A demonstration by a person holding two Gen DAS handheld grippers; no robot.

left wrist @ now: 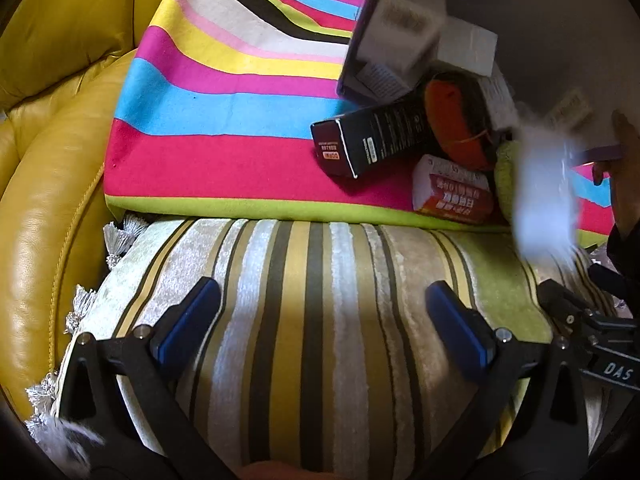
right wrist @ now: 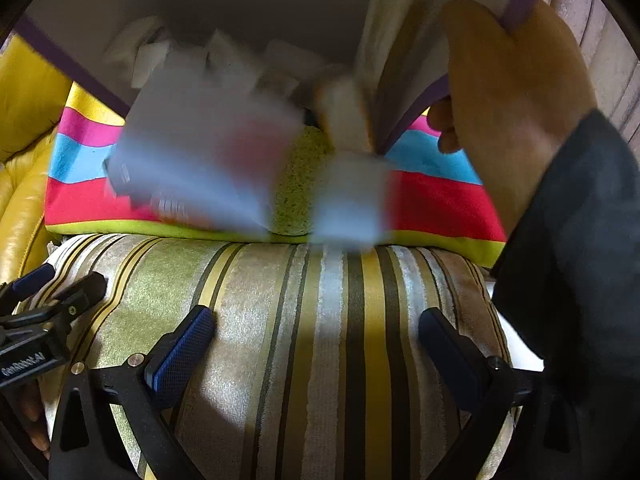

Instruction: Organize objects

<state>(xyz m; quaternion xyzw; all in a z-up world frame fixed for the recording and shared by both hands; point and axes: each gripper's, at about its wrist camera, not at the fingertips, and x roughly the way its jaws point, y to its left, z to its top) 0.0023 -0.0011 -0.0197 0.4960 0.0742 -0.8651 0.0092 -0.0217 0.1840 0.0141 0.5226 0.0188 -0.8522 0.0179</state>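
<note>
A person's hand [right wrist: 512,100] tips a purple-rimmed bin [right wrist: 60,60] over a bright striped cushion [left wrist: 224,100]. Out of it spill a black box [left wrist: 372,144], an orange round item [left wrist: 456,120], an orange-and-white packet [left wrist: 452,190], a green sponge [right wrist: 296,184] and white boxes [left wrist: 400,20]. Two pale boxes [right wrist: 200,160] fall as blurs. My left gripper [left wrist: 322,292] is open and holds nothing above a striped velvet pillow [left wrist: 320,248]. My right gripper [right wrist: 316,318] is open beside it over the same pillow [right wrist: 320,280].
A yellow leather sofa [left wrist: 52,160] curves around the left side and back. The velvet pillow has silver tassels [left wrist: 120,236] at its left edge. A dark sleeve [right wrist: 580,240] fills the right of the right wrist view.
</note>
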